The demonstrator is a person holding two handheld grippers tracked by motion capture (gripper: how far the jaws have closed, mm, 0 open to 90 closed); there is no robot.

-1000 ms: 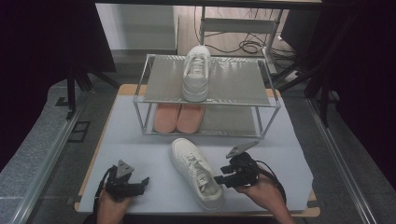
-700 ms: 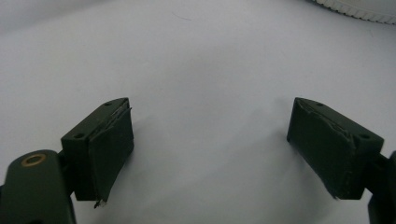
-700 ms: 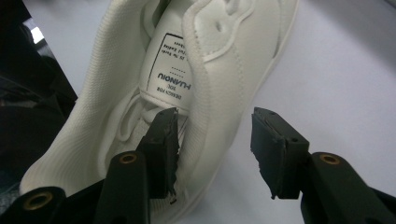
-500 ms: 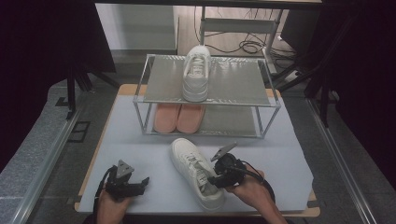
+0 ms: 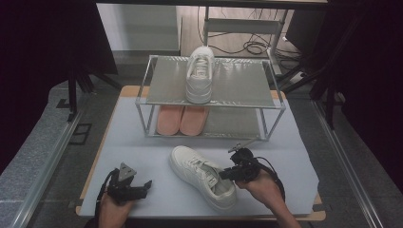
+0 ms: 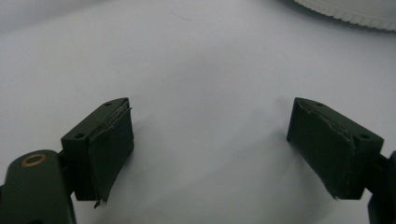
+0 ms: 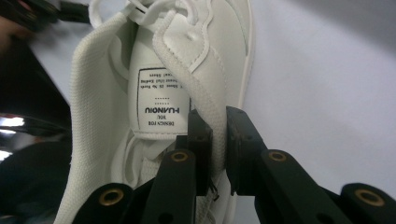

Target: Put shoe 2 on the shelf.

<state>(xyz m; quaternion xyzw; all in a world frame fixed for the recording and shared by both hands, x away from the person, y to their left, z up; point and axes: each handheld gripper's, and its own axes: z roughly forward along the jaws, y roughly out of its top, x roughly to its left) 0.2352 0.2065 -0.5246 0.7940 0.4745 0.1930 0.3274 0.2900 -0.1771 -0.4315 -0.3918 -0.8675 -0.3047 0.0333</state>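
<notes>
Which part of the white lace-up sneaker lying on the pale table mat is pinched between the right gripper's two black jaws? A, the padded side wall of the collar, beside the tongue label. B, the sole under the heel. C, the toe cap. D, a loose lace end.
A: in the right gripper view the right gripper has its jaws closed on the padded collar wall of the white lace-up sneaker, next to the printed tongue label.

It looks like a lab or recording studio rather than a home. A pale mat [image 5: 142, 161] covers a table fenced by metal rails [image 5: 43, 175], black curtains [image 5: 43, 47] hang at nine and three o'clock, and loose cables [image 5: 256, 47] lie, seemingly on the floor, at twelve.
</notes>
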